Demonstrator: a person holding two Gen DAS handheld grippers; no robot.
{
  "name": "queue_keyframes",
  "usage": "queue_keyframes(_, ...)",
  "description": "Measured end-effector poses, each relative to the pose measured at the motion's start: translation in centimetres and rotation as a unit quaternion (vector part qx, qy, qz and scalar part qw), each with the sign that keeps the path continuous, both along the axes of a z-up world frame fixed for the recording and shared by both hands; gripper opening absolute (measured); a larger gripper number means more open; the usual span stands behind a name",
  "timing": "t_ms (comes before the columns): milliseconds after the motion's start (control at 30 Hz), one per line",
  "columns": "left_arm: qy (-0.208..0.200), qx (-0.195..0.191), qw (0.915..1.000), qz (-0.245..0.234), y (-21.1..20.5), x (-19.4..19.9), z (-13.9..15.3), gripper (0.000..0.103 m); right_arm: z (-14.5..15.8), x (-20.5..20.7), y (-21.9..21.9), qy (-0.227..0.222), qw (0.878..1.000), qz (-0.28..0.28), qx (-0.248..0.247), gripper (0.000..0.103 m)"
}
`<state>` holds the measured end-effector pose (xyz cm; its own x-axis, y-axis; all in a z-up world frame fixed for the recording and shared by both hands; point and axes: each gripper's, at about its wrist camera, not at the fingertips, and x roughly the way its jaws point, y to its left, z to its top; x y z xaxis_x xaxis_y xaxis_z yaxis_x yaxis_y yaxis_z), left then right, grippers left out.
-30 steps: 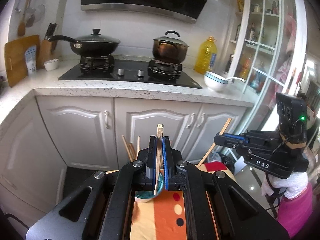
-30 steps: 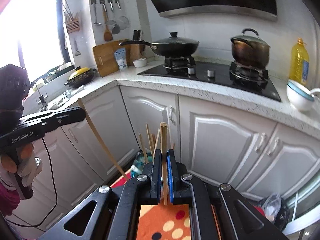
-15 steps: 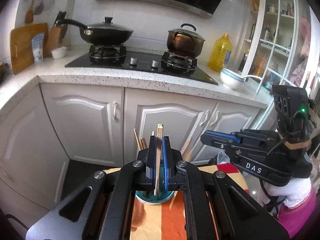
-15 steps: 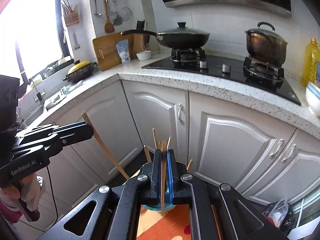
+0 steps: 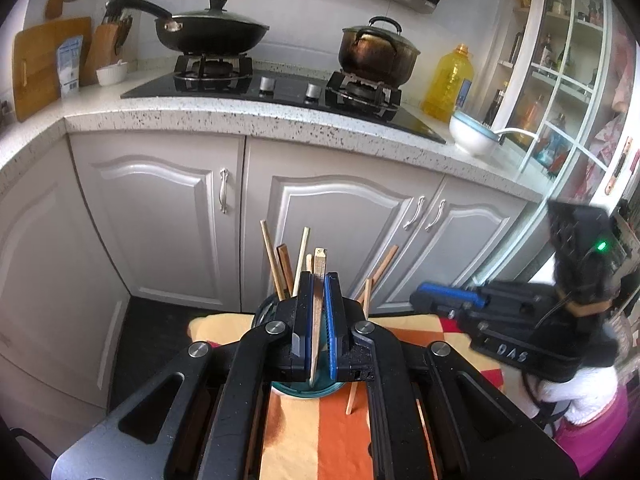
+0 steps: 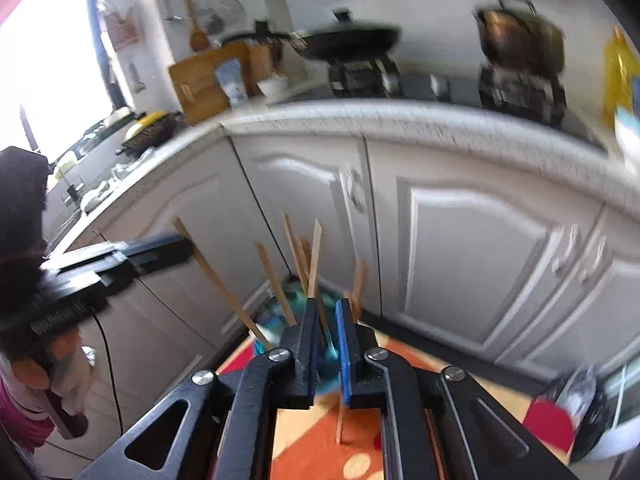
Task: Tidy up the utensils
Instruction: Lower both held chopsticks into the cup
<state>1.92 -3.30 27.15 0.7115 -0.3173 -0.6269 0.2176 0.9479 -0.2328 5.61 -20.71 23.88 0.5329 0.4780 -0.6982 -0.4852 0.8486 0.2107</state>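
My left gripper (image 5: 318, 316) is shut on a wooden chopstick (image 5: 319, 276) held upright just above a teal cup (image 5: 304, 390) that holds several chopsticks (image 5: 272, 256). The cup stands on an orange patterned cloth (image 5: 304, 432). In the blurred right wrist view my right gripper (image 6: 326, 340) has its jaws slightly parted over the same cup (image 6: 276, 326), and a chopstick (image 6: 340, 420) hangs loose below them. The left gripper's chopstick (image 6: 218, 280) shows at the left there. The right gripper (image 5: 448, 296) shows at the right in the left wrist view.
White cabinet doors (image 5: 160, 216) stand behind the cloth under a speckled counter (image 5: 224, 116). On it are a hob with a black pan (image 5: 212, 34) and a steel pot (image 5: 376, 54), an oil bottle (image 5: 450, 78) and a bowl (image 5: 472, 138).
Both grippers have come down toward the cup. The right gripper's jaws have parted and its chopstick has slipped down out of them. The left gripper still holds its chopstick.
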Motion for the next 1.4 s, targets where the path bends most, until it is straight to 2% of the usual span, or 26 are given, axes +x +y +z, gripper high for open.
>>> queue_keyframes(100,0.006,-0.001,1.0000,0.002,0.0,0.1,-0.6,0.004,-2.1,0.3,-0.4,0.028,1.000,-0.002,0.012,0.015)
queue_keyframes(133,0.007,-0.001,1.0000,0.003,0.1,0.1,-0.8,0.004,-2.6,0.4,-0.2,0.034,0.999,0.000,0.013,0.023)
queue_keyframes(200,0.011,0.001,0.9999,0.004,0.1,0.0,-1.3,0.004,-3.3,0.4,0.1,0.041,0.999,0.006,0.016,0.030)
queue_keyframes(333,0.021,0.000,0.9998,0.004,0.0,0.0,-2.1,0.004,-4.8,1.0,1.1,0.048,0.999,0.004,-0.005,0.030)
queue_keyframes(367,0.023,0.000,0.9997,0.005,0.0,0.1,-2.2,0.004,-5.4,1.3,1.2,0.052,0.999,-0.001,-0.008,0.030)
queue_keyframes(467,0.027,0.000,0.9996,0.004,0.0,0.0,-2.6,0.004,-7.1,2.4,1.0,0.071,0.997,-0.009,0.004,0.019)
queue_keyframes(633,0.038,-0.003,0.9992,0.007,0.1,0.1,-3.4,0.004,-7.9,2.3,0.5,0.075,0.997,-0.010,0.005,0.006)
queue_keyframes(867,0.037,-0.003,0.9993,0.008,0.0,-0.4,-3.4,0.004,-6.6,1.8,-0.6,0.059,0.998,-0.012,0.009,0.006)
queue_keyframes(900,0.037,-0.003,0.9993,0.009,0.1,-0.4,-3.4,0.004,-6.6,1.9,-0.4,0.058,0.998,-0.011,0.012,0.008)
queue_keyframes(933,0.039,-0.004,0.9992,0.010,0.1,-0.4,-3.5,0.004,-6.7,2.0,-0.2,0.059,0.998,-0.012,0.014,0.012)
queue_keyframes(1067,0.044,-0.002,0.9989,0.014,0.1,-0.3,-4.0,0.004,-8.0,2.7,0.6,0.069,0.997,-0.020,0.004,0.012)
queue_keyframes(1200,0.049,-0.007,0.9986,0.018,0.4,-0.2,-4.3,0.004,-9.1,3.2,0.6,0.085,0.996,-0.024,0.017,0.012)
queue_keyframes(1267,0.050,-0.008,0.9985,0.019,0.4,-0.2,-4.4,0.004,-8.6,2.7,0.4,0.080,0.996,-0.019,0.017,0.006)
queue_keyframes(1400,0.052,-0.014,0.9984,0.018,0.6,-0.3,-4.4,0.004,-6.7,1.1,-0.2,0.060,0.998,-0.013,0.014,0.005)
